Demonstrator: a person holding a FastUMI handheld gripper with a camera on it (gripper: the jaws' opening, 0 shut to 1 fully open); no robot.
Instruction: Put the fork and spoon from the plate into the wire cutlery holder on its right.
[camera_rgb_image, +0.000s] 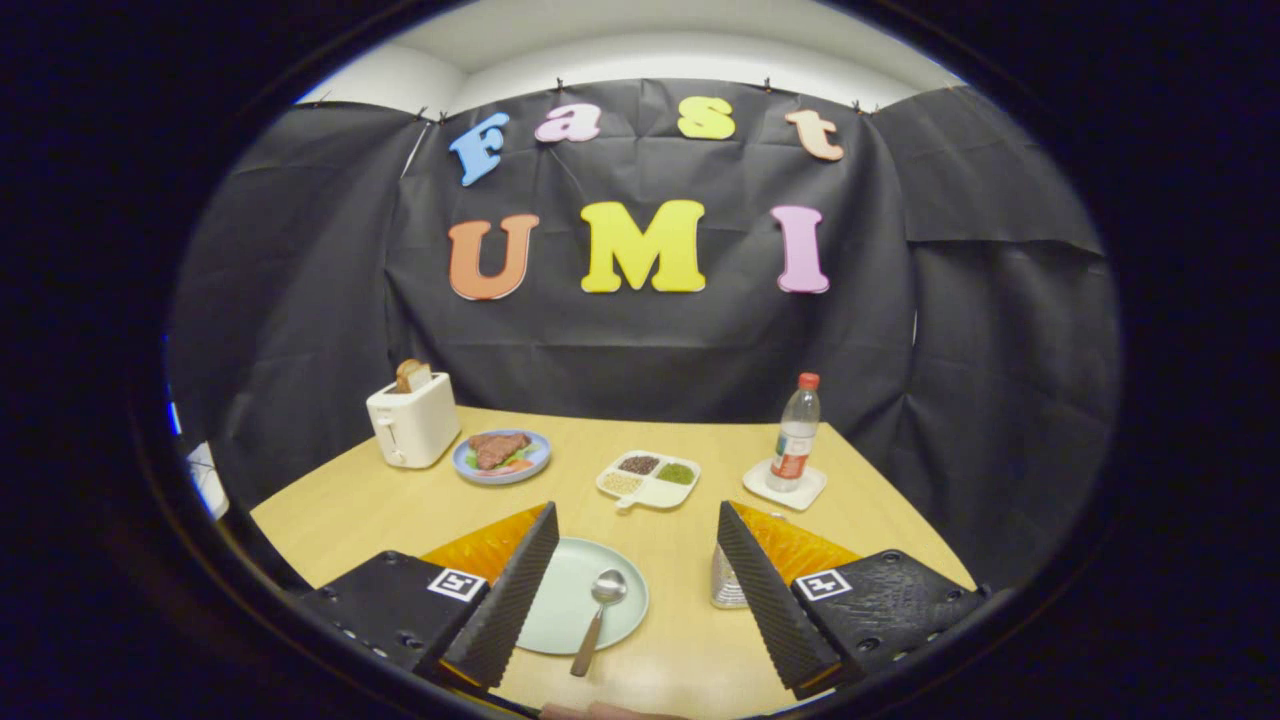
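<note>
A pale green plate (572, 590) lies on the wooden table, partly behind my left finger. A metal spoon (600, 612) rests on it, bowl away from me, handle sticking out over the plate's near rim. No fork shows on the visible part of the plate. The wire cutlery holder (726, 582) stands to the plate's right, mostly hidden behind my right finger. My gripper (636, 545) hovers above the table, open wide, with nothing between its fingers; the spoon lies between them and slightly below.
Beyond the fingers sit a white toaster (412, 420) holding a slice of bread, a blue plate of food (500, 455), a white divided dish (649, 477) of grains, and a red-capped bottle (796, 435) on a white coaster. Table edges fall away left and right.
</note>
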